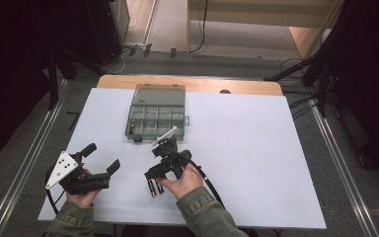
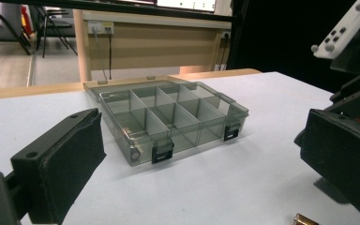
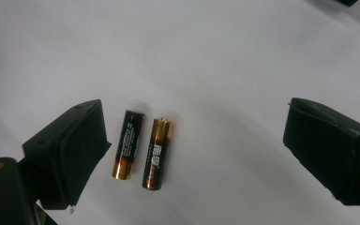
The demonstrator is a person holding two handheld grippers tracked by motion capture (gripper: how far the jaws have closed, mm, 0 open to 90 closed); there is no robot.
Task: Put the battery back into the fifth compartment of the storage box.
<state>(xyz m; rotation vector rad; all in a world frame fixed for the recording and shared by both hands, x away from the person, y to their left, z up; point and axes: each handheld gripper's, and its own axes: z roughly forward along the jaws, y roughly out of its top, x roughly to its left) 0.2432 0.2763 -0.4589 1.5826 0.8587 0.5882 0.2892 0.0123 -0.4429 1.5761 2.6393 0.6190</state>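
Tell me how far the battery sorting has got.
Done: the compartment box lies open, and something small and dark, possibly a battery, sits in its front left compartment. In hand: the right tongs stand open over two batteries lying side by side on the table, neither gripped yet. The left tongs are open and hold nothing. Left: both batteries must be picked up and boxed.

light: even, from above — table (image 1: 256,148) bright, far corners dark | shadows: soft, short | focus: high view soft — gripper views sharper, near jaws blurred
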